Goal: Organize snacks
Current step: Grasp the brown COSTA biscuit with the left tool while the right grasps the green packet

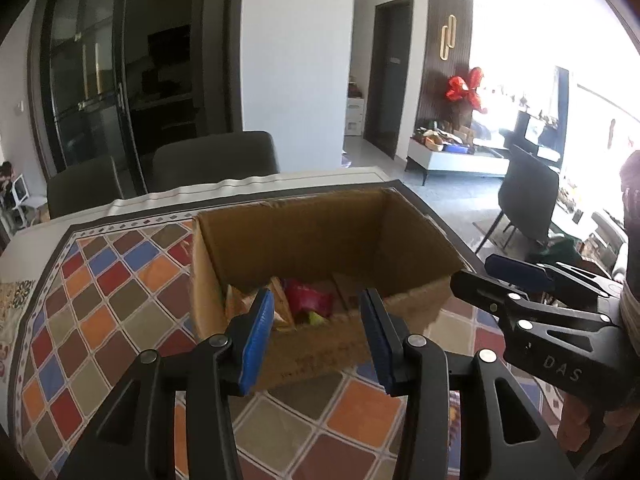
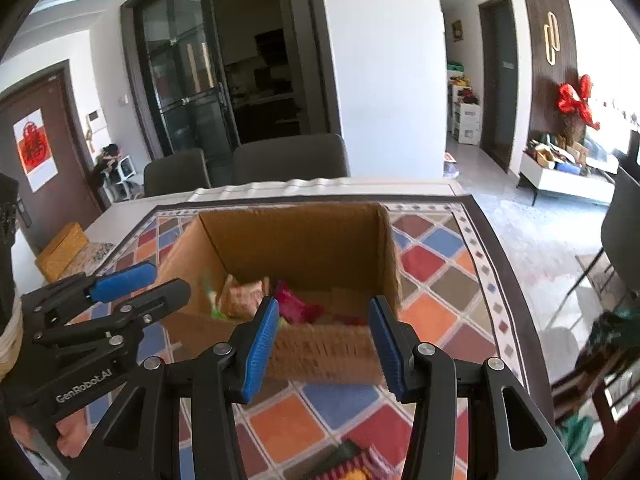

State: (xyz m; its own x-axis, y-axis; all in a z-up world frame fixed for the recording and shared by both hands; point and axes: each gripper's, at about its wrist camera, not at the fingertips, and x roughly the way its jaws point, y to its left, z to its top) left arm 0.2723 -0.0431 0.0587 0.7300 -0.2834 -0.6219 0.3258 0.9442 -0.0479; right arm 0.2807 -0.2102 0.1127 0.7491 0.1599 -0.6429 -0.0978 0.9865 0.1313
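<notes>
An open cardboard box (image 1: pixel 280 236) (image 2: pixel 296 232) stands on the table with the colourful diamond-pattern cloth (image 1: pixel 100 280) (image 2: pixel 436 264). Inside lie snack packs: a magenta pack (image 1: pixel 308 296) (image 2: pixel 294 302), tan packs (image 2: pixel 240 292) and a green one (image 2: pixel 212 288). My left gripper (image 1: pixel 318 332) is open and empty, just before the box's near wall. My right gripper (image 2: pixel 324 340) is open and empty, also at the near wall. Each gripper shows in the other's view, the right (image 1: pixel 520 276) and the left (image 2: pixel 132 280). Another snack pack (image 2: pixel 360 464) lies on the cloth below my right gripper.
Two dark chairs (image 1: pixel 212 160) (image 2: pixel 288 158) stand behind the table's far edge. A woven yellow box (image 2: pixel 62 250) sits at the table's left end. Another chair (image 1: pixel 528 196) and a low cabinet (image 1: pixel 456 160) stand on the floor to the right.
</notes>
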